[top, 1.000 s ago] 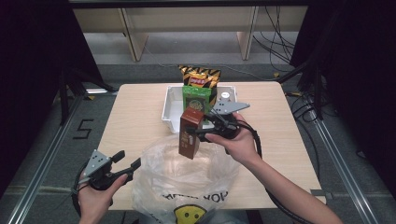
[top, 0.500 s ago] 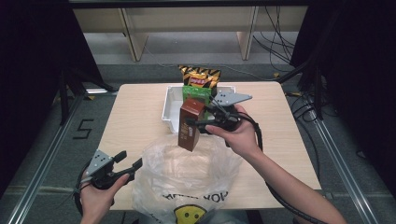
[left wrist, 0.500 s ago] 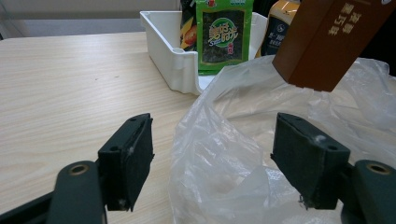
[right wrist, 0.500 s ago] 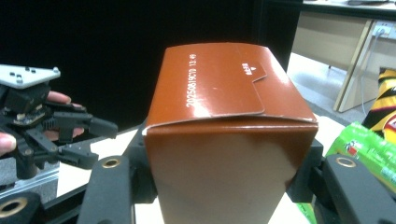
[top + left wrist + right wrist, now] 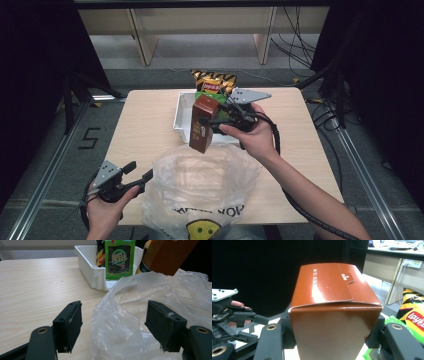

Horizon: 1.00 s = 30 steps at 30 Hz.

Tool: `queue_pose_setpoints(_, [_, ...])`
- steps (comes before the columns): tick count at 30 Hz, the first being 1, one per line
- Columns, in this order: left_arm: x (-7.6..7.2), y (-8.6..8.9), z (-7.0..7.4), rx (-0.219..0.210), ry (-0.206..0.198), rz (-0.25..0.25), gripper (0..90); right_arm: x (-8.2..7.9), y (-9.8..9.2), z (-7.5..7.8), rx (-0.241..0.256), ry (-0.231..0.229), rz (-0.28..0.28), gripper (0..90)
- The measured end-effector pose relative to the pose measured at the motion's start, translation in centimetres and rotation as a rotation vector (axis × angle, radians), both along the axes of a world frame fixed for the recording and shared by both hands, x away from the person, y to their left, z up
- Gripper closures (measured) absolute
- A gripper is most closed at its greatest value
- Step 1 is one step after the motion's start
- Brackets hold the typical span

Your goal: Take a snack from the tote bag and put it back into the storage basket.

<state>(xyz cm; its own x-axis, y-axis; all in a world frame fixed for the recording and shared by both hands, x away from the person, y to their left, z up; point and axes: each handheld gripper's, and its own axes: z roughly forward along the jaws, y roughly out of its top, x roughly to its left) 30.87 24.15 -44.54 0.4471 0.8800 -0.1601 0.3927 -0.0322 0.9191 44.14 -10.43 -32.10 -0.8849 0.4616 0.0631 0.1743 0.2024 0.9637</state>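
Dark curtains stood around a pale wooden tabletop (image 5: pixel 145 125). From above, the right gripper (image 5: pixel 216 120) was clamped on a brown box (image 5: pixel 202 123), held up in the air between the white tray (image 5: pixel 179 117) and the clear plastic bag (image 5: pixel 200 185). The right gripper view showed small white print on the box's shiny top flap, and a red chip bag (image 5: pixel 414 315) off to the side. The left gripper (image 5: pixel 137 176) sat low, its jaws apart, at the bag's edge. The left gripper view showed crinkly plastic between those jaws and a green seaweed packet (image 5: pixel 119 258) standing in the tray.
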Motion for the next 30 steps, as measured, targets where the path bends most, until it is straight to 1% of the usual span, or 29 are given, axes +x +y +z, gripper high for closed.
queue_pose_setpoints(2, [0.0, 0.0, 0.0, 0.001, -0.001, -0.001, 29.0, 0.3, 0.0, 0.2, -0.004, -0.003, -0.008, 43.5])
queue_pose_setpoints(3, [0.0, 0.0, -0.1, 0.003, -0.002, -0.004, 28.9, 0.6, 0.0, 0.3, 0.0, -0.025, -0.009, 43.5])
queue_pose_setpoints(4, [0.0, 0.0, -0.1, 0.003, 0.002, -0.003, 29.0, 0.6, 0.1, 0.4, -0.001, -0.011, -0.011, 43.5])
queue_pose_setpoints(6, [0.1, 0.0, -0.1, 0.003, 0.002, -0.004, 29.0, 0.7, 0.1, 0.4, -0.001, -0.009, -0.022, 43.5])
queue_pose_setpoints(7, [0.1, 0.0, -0.2, 0.0, 0.0, -0.009, 29.0, 1.2, 0.1, 0.5, -0.001, -0.033, -0.022, 43.5])
queue_pose_setpoints(8, [0.1, -0.1, -0.1, 0.0, -0.001, -0.006, 29.0, 1.3, 0.2, 0.5, 0.006, -0.023, -0.028, 43.6])
queue_pose_setpoints(9, [0.1, 0.0, -0.1, 0.001, 0.0, -0.007, 29.0, 1.5, 0.1, 0.5, -0.006, -0.031, -0.028, 43.5])
queue_pose_setpoints(11, [0.0, -0.1, 0.0, 0.0, -0.003, -0.006, 29.0, 2.0, 0.2, 0.4, -0.002, -0.011, -0.036, 43.5])
queue_pose_setpoints(12, [0.0, -0.1, 0.0, 0.0, -0.003, -0.006, 29.0, 2.0, 0.2, 0.4, -0.002, -0.011, -0.036, 43.5])
queue_pose_setpoints(13, [0.0, -0.1, 0.1, 0.001, -0.003, -0.005, 29.1, 2.7, 0.2, 0.3, 0.001, -0.013, -0.041, 43.5])
queue_pose_setpoints(14, [0.0, -0.1, 0.0, -0.003, -0.007, -0.009, 29.1, 2.9, 0.2, 0.3, 0.005, -0.016, -0.037, 43.5])
queue_pose_setpoints(15, [0.0, -0.1, 0.0, -0.001, -0.004, -0.007, 29.1, 3.0, 0.2, 0.3, -0.001, -0.007, -0.05, 43.5])
queue_pose_setpoints(16, [0.1, 0.0, 0.0, 0.002, -0.002, -0.006, 29.1, 3.1, 0.2, 0.3, 0.002, -0.003, -0.051, 43.5])
queue_pose_setpoints(17, [0.1, 0.0, -0.1, -0.001, 0.0, -0.003, 29.1, 3.4, 0.2, 0.4, -0.002, -0.013, -0.055, 43.5])
queue_pose_setpoints(19, [0.1, 0.0, -0.1, -0.001, 0.0, -0.003, 29.1, 3.6, 0.4, 0.4, 0.004, -0.003, -0.064, 43.5])
queue_pose_setpoints(20, [0.1, 0.0, 0.0, -0.001, -0.002, -0.006, 29.1, 3.9, 0.3, 0.3, -0.012, -0.032, -0.061, 43.5])
queue_pose_setpoints(21, [0.1, 0.0, 0.0, -0.002, -0.001, -0.002, 29.1, 4.1, 0.4, 0.2, -0.007, -0.027, -0.064, 43.5])
queue_pose_setpoints(22, [0.1, 0.0, 0.0, -0.002, -0.001, -0.002, 29.1, 4.2, 0.5, 0.1, -0.007, -0.013, -0.075, 43.5])
queue_pose_setpoints(24, [0.0, 0.0, 0.0, 0.0, -0.001, -0.003, 29.1, 4.7, 0.6, -0.2, -0.014, -0.017, -0.072, 43.5])
queue_pose_setpoints(26, [0.0, 0.0, 0.0, -0.001, -0.003, -0.005, 29.2, 5.1, 0.7, -0.6, -0.022, -0.019, -0.087, 43.5])
queue_pose_setpoints(27, [0.0, 0.0, -0.1, -0.001, -0.003, -0.004, 29.2, 5.4, 0.7, -0.8, -0.029, -0.013, -0.086, 43.5])
queue_pose_setpoints(28, [0.0, 0.0, -0.1, -0.001, -0.003, -0.004, 29.2, 5.6, 0.8, -1.1, -0.023, -0.006, -0.092, 43.5])
queue_pose_setpoints(29, [0.1, 0.0, -0.1, -0.001, -0.003, -0.006, 29.4, 5.7, 0.9, -1.3, -0.028, 0.011, -0.104, 43.5])
queue_pose_setpoints(30, [0.1, 0.0, -0.1, -0.001, -0.003, -0.006, 29.4, 6.0, 0.9, -1.5, -0.038, -0.004, -0.096, 43.5])
